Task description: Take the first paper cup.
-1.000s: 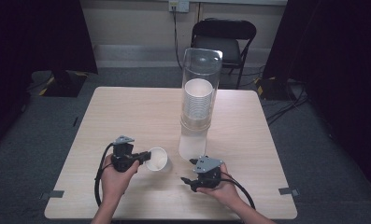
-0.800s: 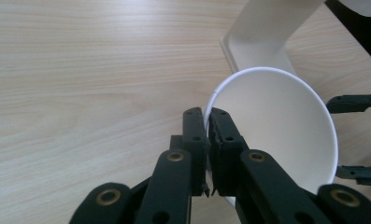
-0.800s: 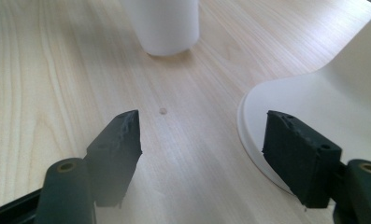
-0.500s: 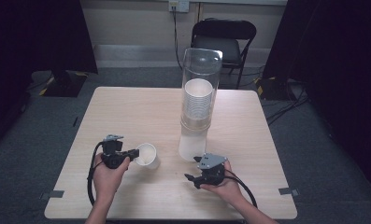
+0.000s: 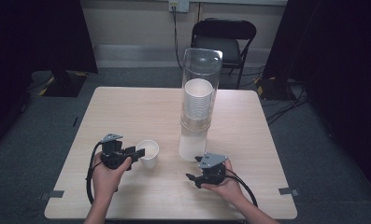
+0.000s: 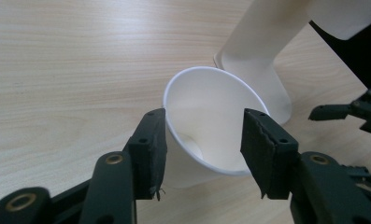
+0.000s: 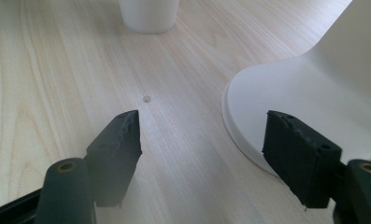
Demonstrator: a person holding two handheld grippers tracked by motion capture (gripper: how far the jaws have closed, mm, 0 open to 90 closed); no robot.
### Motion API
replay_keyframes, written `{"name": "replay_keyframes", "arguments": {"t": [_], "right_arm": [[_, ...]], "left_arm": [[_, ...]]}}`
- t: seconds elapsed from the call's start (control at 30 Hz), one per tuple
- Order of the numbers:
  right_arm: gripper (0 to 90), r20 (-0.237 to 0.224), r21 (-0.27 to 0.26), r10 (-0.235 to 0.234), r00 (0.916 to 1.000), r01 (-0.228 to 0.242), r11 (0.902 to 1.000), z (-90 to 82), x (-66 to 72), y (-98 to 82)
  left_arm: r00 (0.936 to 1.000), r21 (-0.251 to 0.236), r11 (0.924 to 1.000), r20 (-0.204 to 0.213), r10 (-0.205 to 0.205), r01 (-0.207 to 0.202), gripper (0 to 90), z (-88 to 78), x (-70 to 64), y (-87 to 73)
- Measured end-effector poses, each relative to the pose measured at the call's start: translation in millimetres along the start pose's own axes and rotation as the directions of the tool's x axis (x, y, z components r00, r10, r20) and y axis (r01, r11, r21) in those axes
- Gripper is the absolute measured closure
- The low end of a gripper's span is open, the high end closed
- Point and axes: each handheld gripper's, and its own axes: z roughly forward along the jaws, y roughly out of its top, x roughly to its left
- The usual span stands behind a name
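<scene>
Left gripper: its jaws have just been opening and stand apart on either side of the paper cup; in the left gripper view both pads are off the cup wall, so nothing is clamped.
Paper cup: white, upright on the table, mouth up; it sits between the left gripper's jaw tips, its rim just past them.
Right gripper: jaws part way open over bare wood, holding nothing.
Cup versus right gripper: well ahead of its jaws, across open tabletop; its base shows at the top of the right gripper view.
Dispenser: a clear tube with a stack of cups, on a white foot just beside the right gripper's right-hand jaw, and just behind the cup as seen from the left gripper.
</scene>
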Motion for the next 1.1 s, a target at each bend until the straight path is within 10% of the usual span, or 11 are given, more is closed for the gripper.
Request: {"name": "replay_keyframes", "arguments": {"t": [0.57,0.7,1.1], "right_arm": [[27.3,0.023,0.015,0.045,0.9987,-0.045,0.9989,-5.8,-15.9,-4.4],[27.1,0.026,0.024,0.065,0.9976,-0.065,0.9976,-5.9,-19.8,-5.7],[17.3,0.066,-0.001,0.166,0.9839,-0.166,0.9861,-10.9,-32.5,-6.3]], "left_arm": [[0.9974,-0.05,0.9962,0.01,0.072,-0.071,32.2,-21.0,11.1,-6.5],[0.99,-0.04,0.9893,0.012,0.141,-0.14,25.5,-27.4,17.8,-10.4],[0.9816,0.014,0.9876,0.114,0.154,-0.156,16.6,-16.9,31.7,-36.4]]}}
